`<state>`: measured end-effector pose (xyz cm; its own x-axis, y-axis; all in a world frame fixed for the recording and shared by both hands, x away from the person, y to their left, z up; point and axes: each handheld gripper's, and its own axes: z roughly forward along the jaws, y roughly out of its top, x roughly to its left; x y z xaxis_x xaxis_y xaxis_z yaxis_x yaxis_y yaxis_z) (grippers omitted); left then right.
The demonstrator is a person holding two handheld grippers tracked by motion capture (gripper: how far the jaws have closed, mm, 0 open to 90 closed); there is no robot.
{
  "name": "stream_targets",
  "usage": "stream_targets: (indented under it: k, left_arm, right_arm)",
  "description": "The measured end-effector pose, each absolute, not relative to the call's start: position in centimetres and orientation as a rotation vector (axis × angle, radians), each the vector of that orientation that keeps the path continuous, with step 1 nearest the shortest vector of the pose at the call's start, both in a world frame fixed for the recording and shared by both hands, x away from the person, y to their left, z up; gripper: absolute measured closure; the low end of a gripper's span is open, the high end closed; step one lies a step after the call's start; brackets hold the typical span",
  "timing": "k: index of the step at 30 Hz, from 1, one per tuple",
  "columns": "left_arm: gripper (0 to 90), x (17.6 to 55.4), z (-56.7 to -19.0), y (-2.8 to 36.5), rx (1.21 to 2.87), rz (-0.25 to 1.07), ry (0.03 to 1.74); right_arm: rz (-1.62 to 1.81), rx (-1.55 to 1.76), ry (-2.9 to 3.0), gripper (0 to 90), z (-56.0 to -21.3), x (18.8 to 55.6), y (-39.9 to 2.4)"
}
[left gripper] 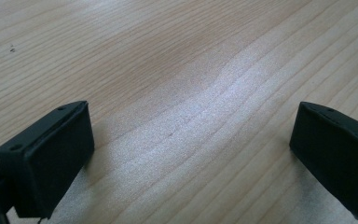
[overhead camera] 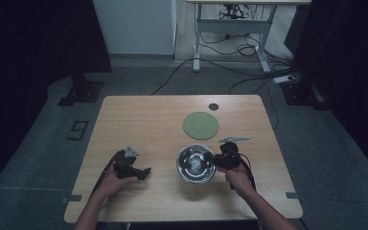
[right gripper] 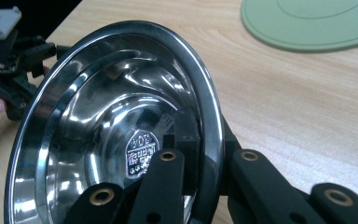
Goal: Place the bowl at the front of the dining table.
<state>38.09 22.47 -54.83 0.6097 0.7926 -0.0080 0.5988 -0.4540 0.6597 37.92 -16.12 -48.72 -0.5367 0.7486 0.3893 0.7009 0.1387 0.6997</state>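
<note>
Currently: right gripper (right gripper: 200, 154) pinching the rim of bowl (overhead camera: 196, 164), near table (overhead camera: 139, 115) front, below green plate (overhead camera: 201, 125). Left gripper (left gripper: 191, 154) spread, resting over bare wood.

The wooden table (overhead camera: 139, 120) is the landmark here. On it, toward its far right part, lies a flat green round mat (overhead camera: 201, 125). Just beyond the mat, near the table's far edge, sits a small dark disc (overhead camera: 213, 106). A slim grey metal tool (overhead camera: 235, 139) lies nearer than the mat, close to the table's right edge. On the floor left of the table, a marking reads "9" (overhead camera: 79, 130).
</note>
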Motion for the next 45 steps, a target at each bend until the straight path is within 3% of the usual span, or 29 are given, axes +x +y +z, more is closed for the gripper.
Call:
stream_targets:
  k: [45]
  left_arm:
    - [0.0, 38.1, -54.8, 22.5, 2.207, 0.401, 1.091]
  right_arm:
    - [1.383, 1.536, 2.231, 86.3, -47.5, 41.4, -16.3]
